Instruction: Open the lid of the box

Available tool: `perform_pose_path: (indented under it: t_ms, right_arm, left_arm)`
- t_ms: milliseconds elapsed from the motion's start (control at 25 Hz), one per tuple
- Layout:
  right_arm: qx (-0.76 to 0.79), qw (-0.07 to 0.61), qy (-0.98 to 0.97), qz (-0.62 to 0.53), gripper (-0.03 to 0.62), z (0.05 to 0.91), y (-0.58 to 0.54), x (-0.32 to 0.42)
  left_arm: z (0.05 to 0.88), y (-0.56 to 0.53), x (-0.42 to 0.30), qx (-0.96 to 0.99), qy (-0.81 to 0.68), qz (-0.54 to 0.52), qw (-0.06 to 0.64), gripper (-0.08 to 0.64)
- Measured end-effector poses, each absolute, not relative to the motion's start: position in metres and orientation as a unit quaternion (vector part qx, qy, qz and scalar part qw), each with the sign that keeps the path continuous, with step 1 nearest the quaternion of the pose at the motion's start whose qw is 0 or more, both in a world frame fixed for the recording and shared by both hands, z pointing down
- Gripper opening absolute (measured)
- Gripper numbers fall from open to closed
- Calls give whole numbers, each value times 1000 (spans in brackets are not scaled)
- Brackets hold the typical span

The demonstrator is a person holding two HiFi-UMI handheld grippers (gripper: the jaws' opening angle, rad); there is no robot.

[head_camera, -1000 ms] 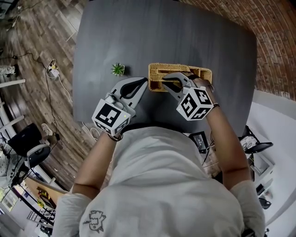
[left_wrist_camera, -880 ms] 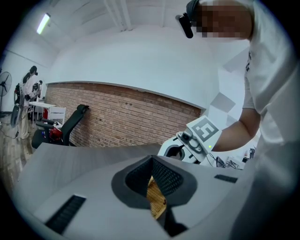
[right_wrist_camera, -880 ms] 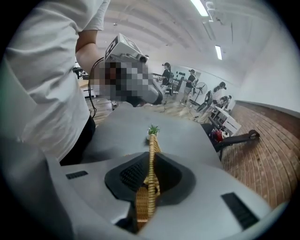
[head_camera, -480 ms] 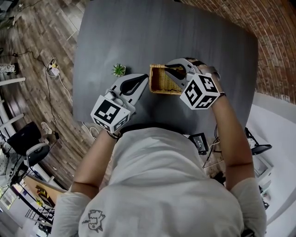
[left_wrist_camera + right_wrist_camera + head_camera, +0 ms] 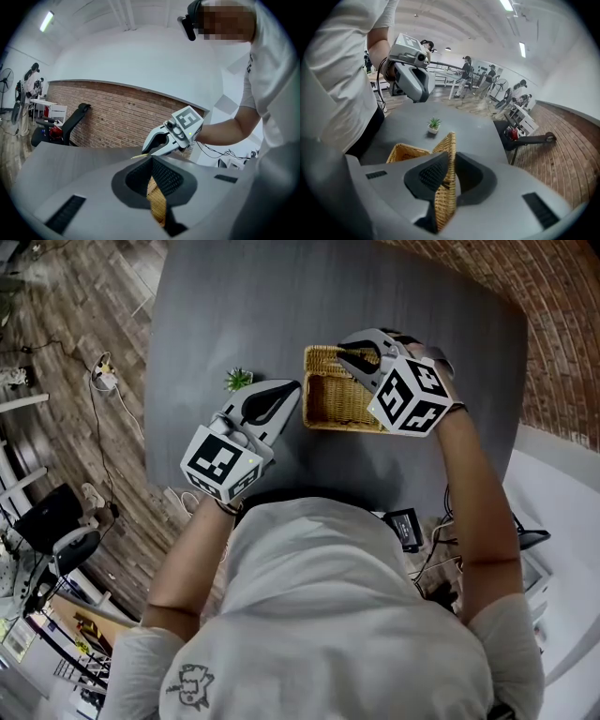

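A wicker box [image 5: 345,401] lies open on the dark grey table [image 5: 281,306]. Its lid [image 5: 323,354] stands on edge along the far side, and in the right gripper view the lid [image 5: 449,140] rises upright between the jaws. My right gripper [image 5: 347,351] holds the lid's edge; its jaws are opening slightly with the lid still between the pads. My left gripper [image 5: 292,388] is shut on the box's left wall [image 5: 157,201]. From the left gripper view, the right gripper [image 5: 157,143] hovers just beyond that wall.
A small potted plant [image 5: 238,380] stands on the table left of the box, close to the left gripper. The table's near edge runs against the person's body. A brick wall [image 5: 562,324] lies to the right, with a wooden floor and cables [image 5: 103,381] to the left.
The right gripper has swung up and away from me with the lid, which went from flat on the box to upright. The box interior now shows. The left gripper barely moved.
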State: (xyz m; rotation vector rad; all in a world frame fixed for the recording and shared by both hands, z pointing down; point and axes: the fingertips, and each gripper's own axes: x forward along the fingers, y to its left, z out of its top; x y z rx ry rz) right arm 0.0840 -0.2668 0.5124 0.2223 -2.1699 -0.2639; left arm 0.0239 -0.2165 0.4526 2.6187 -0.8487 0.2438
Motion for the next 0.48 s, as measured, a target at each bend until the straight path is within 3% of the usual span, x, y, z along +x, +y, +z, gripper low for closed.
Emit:
perform_pose_path:
  t_ms: [160,480]
  right_arm:
    - [86,471,-873,-97,76,521,-278,90]
    - [68,510,-854,-84,202,551,-285,101]
  left_arm:
    - [457,-222,25,930,-301,89,191,11]
    - [466,-228,25,929,-300,89,198,11]
